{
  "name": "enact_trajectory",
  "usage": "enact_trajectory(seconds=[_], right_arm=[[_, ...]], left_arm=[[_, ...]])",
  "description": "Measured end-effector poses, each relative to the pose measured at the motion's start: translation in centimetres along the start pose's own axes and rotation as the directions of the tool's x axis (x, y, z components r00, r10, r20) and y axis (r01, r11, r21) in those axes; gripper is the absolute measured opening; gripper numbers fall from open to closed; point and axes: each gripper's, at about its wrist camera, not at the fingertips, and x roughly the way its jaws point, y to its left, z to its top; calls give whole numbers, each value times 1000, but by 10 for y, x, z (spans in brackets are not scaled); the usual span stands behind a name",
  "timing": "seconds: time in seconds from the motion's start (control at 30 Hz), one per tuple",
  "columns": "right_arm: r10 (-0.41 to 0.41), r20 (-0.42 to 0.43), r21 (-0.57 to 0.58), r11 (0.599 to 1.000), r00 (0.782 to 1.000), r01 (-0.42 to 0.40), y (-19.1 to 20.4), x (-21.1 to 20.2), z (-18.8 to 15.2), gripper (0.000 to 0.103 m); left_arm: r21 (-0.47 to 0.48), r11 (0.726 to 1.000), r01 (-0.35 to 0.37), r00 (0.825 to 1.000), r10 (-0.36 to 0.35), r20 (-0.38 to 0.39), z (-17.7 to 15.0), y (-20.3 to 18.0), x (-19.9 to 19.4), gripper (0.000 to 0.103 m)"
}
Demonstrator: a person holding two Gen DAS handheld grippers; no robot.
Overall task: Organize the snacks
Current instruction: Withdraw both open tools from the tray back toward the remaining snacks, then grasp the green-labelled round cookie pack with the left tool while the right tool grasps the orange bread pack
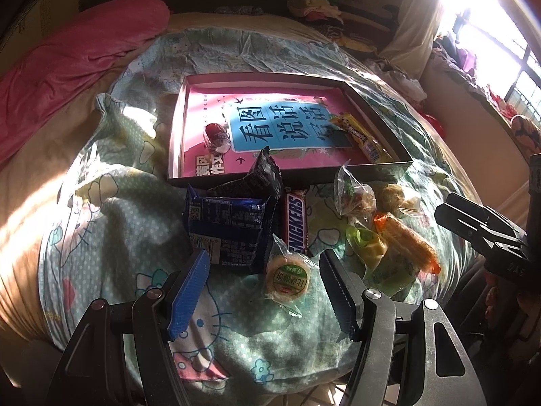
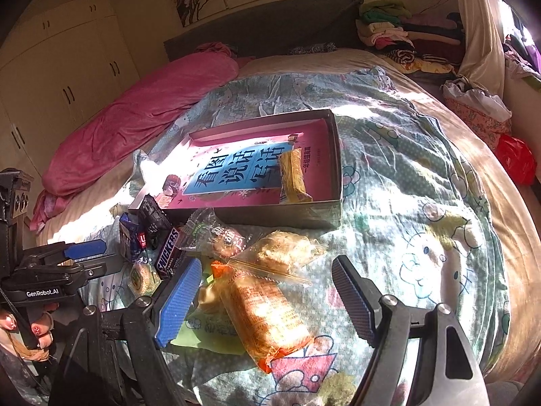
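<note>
Both the left gripper (image 1: 263, 291) and right gripper (image 2: 267, 301) gape wide, empty, over snacks near the bed's (image 2: 422, 176) front edge; the round pastry (image 1: 287, 275) looks light, crinkly, crushable: pinch its sides gently

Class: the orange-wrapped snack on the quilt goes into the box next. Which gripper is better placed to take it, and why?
Right. The right gripper is open with the orange-wrapped snack lying between its fingers. The left gripper is open around the round green-labelled snack, off to the side.
</note>
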Motion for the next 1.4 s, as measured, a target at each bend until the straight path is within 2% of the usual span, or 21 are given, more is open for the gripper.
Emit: enact_trajectory(seconds=[0.3,0.73,0.83,0.97,1.13,1.4], right_arm=[[-10,-77,2,1000,997,10,-2,12,-7,79],[-3,-217,-7,1000,976,1,-2,41,-19,79],[-1,-236,-12,1000,972,-2,-3,48,-20,75],[18,-242,-35,999,970,-27,-1,53,-20,67],[55,-254,-57,996,966,-72,-1,59,-19,61],[129,-281,-70,985,951,-154,-4,74,-12,60]], left_arm=[[4,1000,13,999,-13,-35,-5,-3,7,69],[16,999,35,995,-33,-90,-11,-8,24,69],[21,999,39,995,-37,-98,-12,-9,28,69],[21,999,42,993,-39,-113,-12,-10,35,69],[23,999,42,992,-39,-123,-13,-10,40,69],[28,999,26,990,-22,-140,-11,-14,48,69]])
